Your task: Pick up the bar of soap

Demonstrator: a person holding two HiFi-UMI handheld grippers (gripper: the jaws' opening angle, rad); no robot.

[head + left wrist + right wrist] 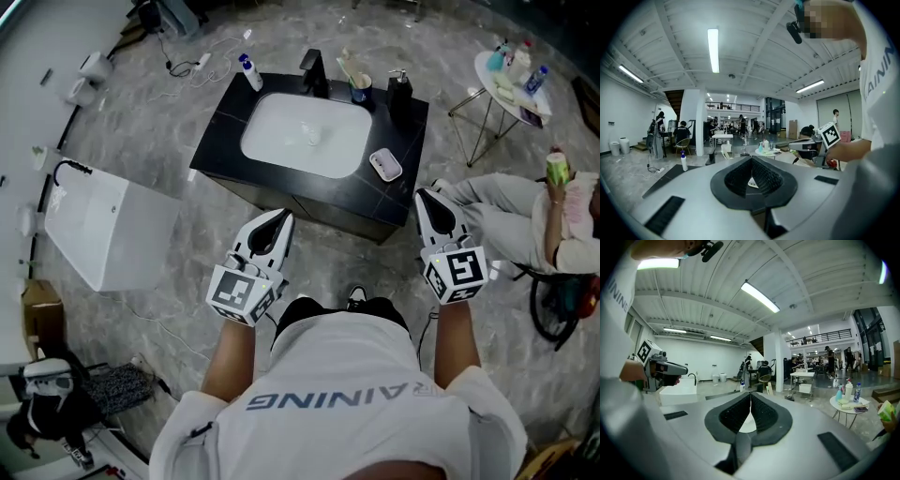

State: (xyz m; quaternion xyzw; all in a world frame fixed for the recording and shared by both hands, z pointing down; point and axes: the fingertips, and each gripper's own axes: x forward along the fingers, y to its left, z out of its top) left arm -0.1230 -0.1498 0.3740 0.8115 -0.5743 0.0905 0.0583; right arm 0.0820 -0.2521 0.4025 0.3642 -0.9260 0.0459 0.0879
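Black bench (217, 141), bar of soap (385, 164) near its front right corner. My left hand-held gripper (279, 218) and right hand-held gripper (427, 196) are both closed on nothing; if I arrive without opening, I'd likely knock it off.

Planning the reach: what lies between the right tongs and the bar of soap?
Nothing stands there: the head view shows only bare black countertop and a strip of floor between the right tongs and the bar of soap.
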